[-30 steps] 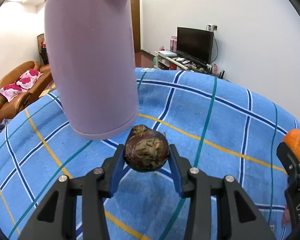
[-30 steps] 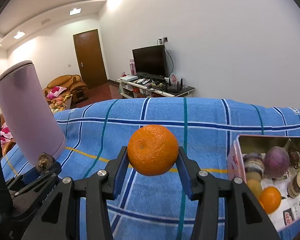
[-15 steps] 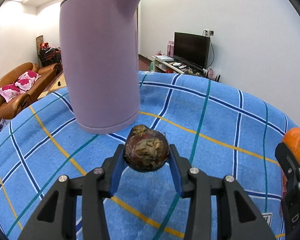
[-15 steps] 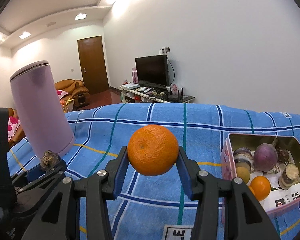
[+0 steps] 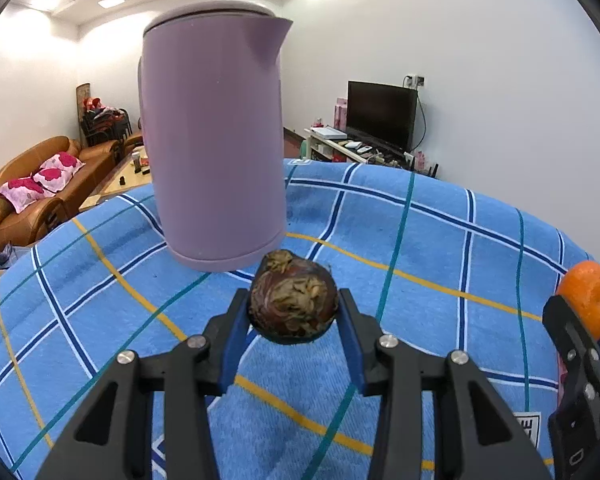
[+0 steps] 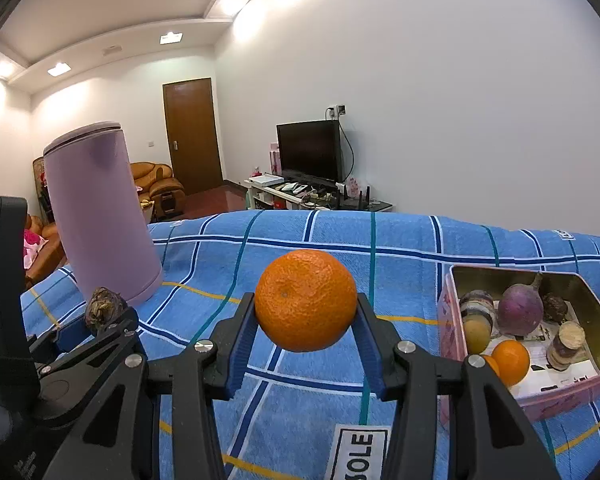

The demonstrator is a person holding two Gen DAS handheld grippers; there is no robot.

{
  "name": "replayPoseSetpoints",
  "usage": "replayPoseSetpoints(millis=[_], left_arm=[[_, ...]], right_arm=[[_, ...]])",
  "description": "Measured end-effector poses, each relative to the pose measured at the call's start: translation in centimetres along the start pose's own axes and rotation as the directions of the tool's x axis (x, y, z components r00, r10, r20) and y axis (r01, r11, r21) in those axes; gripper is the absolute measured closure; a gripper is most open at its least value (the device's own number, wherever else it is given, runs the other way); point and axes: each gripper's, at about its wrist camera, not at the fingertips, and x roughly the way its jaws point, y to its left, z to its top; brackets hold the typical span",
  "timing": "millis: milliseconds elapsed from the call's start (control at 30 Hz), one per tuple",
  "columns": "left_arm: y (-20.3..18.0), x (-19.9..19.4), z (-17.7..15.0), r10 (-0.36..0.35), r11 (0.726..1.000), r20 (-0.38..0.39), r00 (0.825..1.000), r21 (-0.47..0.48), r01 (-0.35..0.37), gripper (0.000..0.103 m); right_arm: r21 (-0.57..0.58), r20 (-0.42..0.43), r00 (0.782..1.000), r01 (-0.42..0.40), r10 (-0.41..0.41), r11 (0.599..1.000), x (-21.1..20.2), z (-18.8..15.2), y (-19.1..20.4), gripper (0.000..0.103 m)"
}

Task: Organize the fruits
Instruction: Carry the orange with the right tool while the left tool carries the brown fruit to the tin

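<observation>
The left gripper [image 5: 293, 316] clamps a dark brown, flaky-skinned round fruit [image 5: 293, 303]; the right gripper [image 6: 306, 322] clamps a dimpled bright orange [image 6: 306, 300], both above the blue plaid tablecloth [image 5: 420, 240], left of the pink tin box [image 6: 528, 396].

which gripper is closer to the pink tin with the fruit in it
Right. The right gripper, shut on the orange, is just beside the pink tin. The left gripper, holding the brown fruit, sits farther away by the purple kettle.
</observation>
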Motion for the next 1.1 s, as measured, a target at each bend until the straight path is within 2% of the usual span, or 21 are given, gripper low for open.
replayPoseSetpoints(millis=[700, 1100], left_arm=[[-1.3, -2.8, -1.4, -0.014, 0.999, 0.031, 0.999, 0.052, 0.012, 0.059], [-3.3, -4.2, -2.4, -0.057, 0.993, 0.029, 0.998, 0.101, 0.054, 0.059]], right_arm=[[0.0, 0.014, 1.0, 0.019, -0.019, 1.0, -3.0, -1.0, -0.8, 0.054], [0.014, 0.01, 0.998, 0.054, -0.054, 0.998, -4.3, -1.6, -2.9, 0.054]])
